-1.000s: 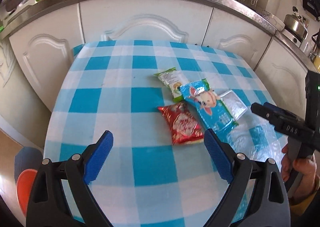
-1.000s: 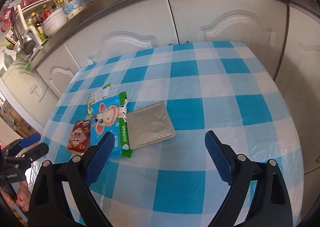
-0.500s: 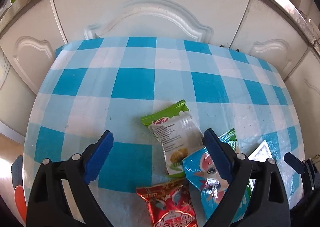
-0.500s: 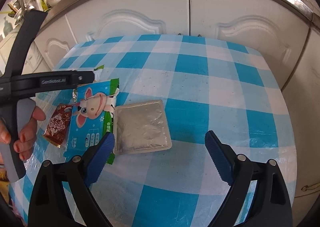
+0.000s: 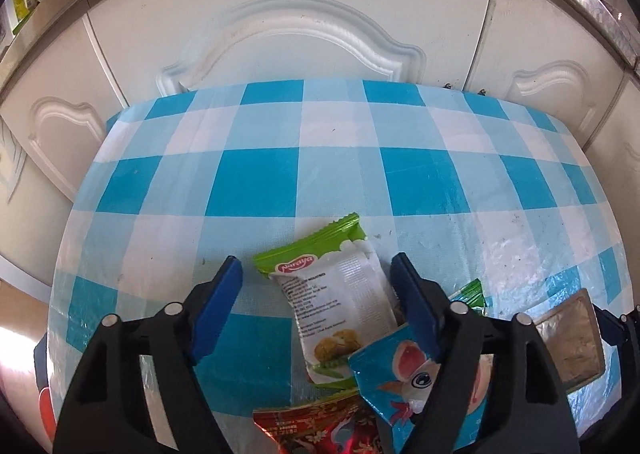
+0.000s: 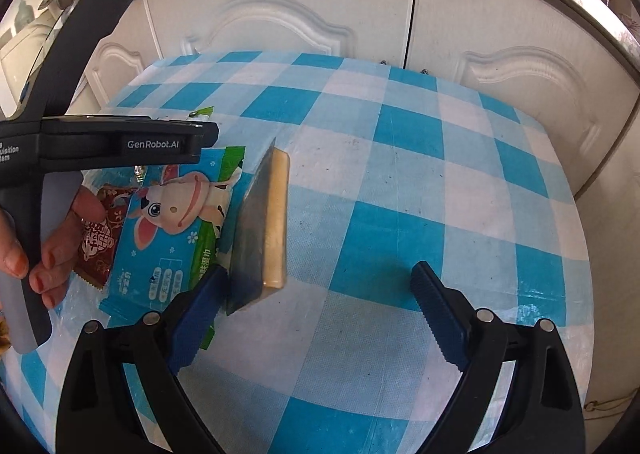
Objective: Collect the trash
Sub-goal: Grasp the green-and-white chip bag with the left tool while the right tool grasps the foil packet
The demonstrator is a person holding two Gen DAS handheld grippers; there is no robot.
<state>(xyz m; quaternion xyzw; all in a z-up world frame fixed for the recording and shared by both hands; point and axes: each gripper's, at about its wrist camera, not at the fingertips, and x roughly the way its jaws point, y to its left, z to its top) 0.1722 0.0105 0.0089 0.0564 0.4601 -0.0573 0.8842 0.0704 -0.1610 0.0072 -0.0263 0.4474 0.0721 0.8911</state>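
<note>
A green and white snack wrapper (image 5: pixel 340 294) lies flat on the checked tablecloth (image 5: pixel 260 186), between the pads of my left gripper (image 5: pixel 316 286). Its jaws are closing, with the left pad still apart from the wrapper. A blue cow-print wrapper (image 5: pixel 400 374) and a red wrapper (image 5: pixel 320 430) lie just below it. In the right wrist view a silver packet (image 6: pixel 260 234) stands tilted up on its edge against the left finger of my right gripper (image 6: pixel 320 294). That gripper is wide open. The blue cow wrapper (image 6: pixel 176 230) and red wrapper (image 6: pixel 96 242) lie left of the packet.
White cabinet doors (image 5: pixel 300 34) under a metal counter edge stand right behind the table's far edge. The left tool's black housing (image 6: pixel 120 142) and the hand (image 6: pixel 52 246) holding it fill the left side of the right wrist view. Bare cloth (image 6: pixel 440 182) spreads to the right.
My left gripper has moved forward over the wrappers and its jaws have narrowed around the green one. The silver packet, flat before, now stands tipped up on edge against my right gripper's left finger.
</note>
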